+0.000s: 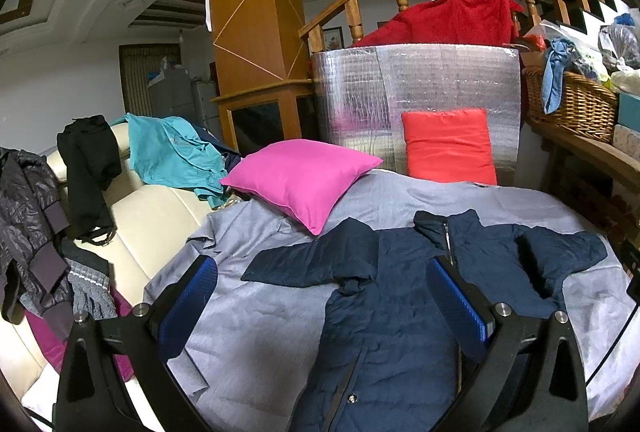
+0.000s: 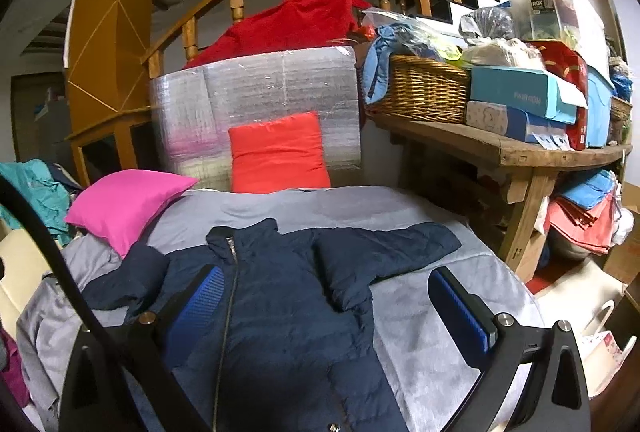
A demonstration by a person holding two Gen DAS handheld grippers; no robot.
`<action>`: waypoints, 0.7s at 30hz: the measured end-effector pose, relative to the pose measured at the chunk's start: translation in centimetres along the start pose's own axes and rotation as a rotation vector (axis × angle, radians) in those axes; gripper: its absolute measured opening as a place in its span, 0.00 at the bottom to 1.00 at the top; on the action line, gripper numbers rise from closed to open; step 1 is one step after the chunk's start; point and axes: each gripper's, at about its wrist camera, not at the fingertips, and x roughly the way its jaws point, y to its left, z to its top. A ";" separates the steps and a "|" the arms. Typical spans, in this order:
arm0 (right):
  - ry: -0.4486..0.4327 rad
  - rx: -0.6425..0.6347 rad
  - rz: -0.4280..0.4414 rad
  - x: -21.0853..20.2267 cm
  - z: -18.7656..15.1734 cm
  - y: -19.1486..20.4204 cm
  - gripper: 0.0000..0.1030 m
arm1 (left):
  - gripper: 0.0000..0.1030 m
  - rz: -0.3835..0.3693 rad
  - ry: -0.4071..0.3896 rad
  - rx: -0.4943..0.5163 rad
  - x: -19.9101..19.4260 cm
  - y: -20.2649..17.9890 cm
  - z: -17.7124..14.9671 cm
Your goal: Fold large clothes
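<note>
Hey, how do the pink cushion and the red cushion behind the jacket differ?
The pink cushion lies tilted on the grey blanket, one corner close to the navy jacket's sleeve; the red cushion stands upright against the silver foil panel, farther back. The pink cushion is magenta and smooth with pointed corners, while the red cushion is orange-red and creased at its top edge. Both are plain, squarish and untouched by either gripper.

Pink pillow (image 1: 304, 178) lying at the grey bed cover's (image 1: 256, 316) far left corner. Red cushion (image 1: 448, 146) leaning on silver foil panel (image 1: 400, 88) at the far edge. Wicker basket (image 2: 420, 90) sitting on wooden shelf (image 2: 520, 152), boxes alongside.
</note>
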 end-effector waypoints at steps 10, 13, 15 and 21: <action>0.108 0.107 -0.058 10.6 0.7 -4.7 1.00 | 1.00 -0.010 0.066 0.030 7.1 -4.0 0.2; 0.185 0.168 -0.010 15.3 0.4 -7.7 1.00 | 1.00 -0.043 0.141 0.041 11.3 -6.0 -1.0; 0.267 0.248 0.067 19.3 0.0 -10.5 1.00 | 1.00 -0.069 0.217 0.049 14.9 -7.5 -2.5; 0.431 0.720 0.223 28.6 -4.0 -21.1 1.00 | 1.00 -0.133 0.488 0.053 24.8 -11.2 -8.5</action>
